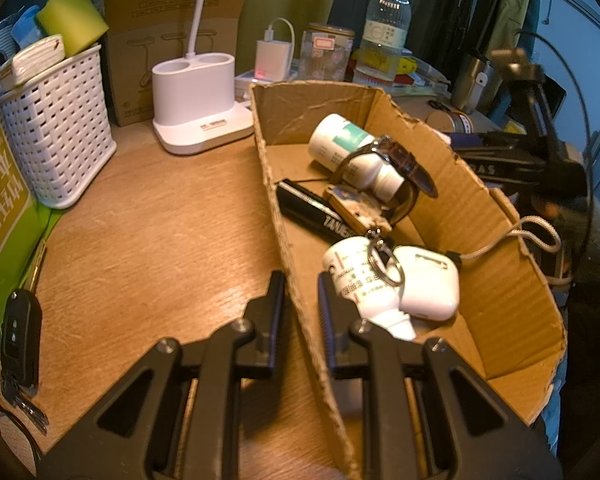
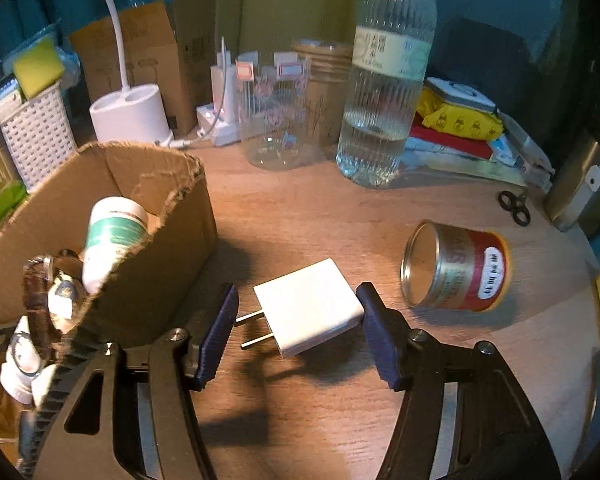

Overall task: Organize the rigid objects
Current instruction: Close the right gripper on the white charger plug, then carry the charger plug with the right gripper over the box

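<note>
Low in the middle of the right wrist view, a white charger plug (image 2: 310,306) is seen lying flat on the wooden desk (image 2: 300,216), its two prongs pointing toward the left of the frame. It is bracketed by the right gripper (image 2: 298,318), whose jaws stand about half apart: the right-hand pad is touching or nearly touching the plug's far edge, while the left-hand pad sits just past the prong tips, so a firm grip cannot be confirmed. The approach appears to be made along the plug's length, prongs included, probably because that is how it lay.

Just to the left of the plug, the cardboard box (image 2: 172,216) is placed, evidently as the collecting bin. In the left wrist view its near wall (image 1: 296,280) is pinched by the left gripper (image 1: 300,292), fingers nearly together with one pad inside and one outside; the box is judged to be steadied this way so it does not slide while items are dropped in. Already gathered inside are a white bottle (image 1: 352,152) looped by a watch strap (image 1: 404,160), a black tube (image 1: 316,212), an earbud case (image 1: 428,284) and a small dropper bottle (image 1: 356,280).

Further out, at the right of the right wrist view, a tin can (image 2: 456,266) lies on its side, not yet collected. A water bottle (image 2: 384,80) stands behind.
</note>
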{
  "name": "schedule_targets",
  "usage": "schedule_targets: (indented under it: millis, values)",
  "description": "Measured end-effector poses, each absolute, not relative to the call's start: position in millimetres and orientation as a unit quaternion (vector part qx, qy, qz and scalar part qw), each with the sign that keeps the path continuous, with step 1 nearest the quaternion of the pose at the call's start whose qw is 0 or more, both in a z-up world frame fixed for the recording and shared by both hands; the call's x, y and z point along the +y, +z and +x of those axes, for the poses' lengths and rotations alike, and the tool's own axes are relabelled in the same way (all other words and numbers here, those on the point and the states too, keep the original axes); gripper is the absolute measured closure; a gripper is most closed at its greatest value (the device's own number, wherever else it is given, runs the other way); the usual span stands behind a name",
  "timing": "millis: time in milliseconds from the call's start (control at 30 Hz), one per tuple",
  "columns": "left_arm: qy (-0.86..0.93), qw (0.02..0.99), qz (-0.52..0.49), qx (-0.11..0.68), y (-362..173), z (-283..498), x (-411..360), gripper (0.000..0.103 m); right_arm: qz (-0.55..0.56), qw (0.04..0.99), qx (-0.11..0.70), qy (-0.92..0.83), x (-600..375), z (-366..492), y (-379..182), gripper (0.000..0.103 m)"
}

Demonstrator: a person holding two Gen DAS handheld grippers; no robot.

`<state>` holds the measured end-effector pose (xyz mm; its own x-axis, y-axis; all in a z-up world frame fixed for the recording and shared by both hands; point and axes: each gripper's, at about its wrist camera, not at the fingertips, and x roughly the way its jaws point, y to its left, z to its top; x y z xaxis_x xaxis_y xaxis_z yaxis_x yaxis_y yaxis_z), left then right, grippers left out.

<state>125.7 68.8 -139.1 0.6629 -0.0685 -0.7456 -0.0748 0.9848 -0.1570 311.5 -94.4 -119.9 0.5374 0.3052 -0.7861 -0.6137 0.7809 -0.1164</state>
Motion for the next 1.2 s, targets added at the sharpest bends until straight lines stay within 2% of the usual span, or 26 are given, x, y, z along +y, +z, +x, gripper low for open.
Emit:
schedule_targets:
  millis: [467,800,1200]
  values:
    - [0.003,0.907,-0.086,0.413,-140.2,125.8,68.3,0.085,-0.189,0.871,0.346,0.293,-93.5,260.3,-73.5,0.039]
    - [0.003,0.905,-0.087,0.416,-142.0,129.0,68.5,0.085,-0.157,0.872,0.325,0.330,-93.5,218.8,-57.5,0.039]
    - [0.003,0.905,-0.087,0.416,-141.9,129.3,68.4,0.085,-0.170,0.864,0.305,0.362,-81.5,170.5,-48.9,0.039]
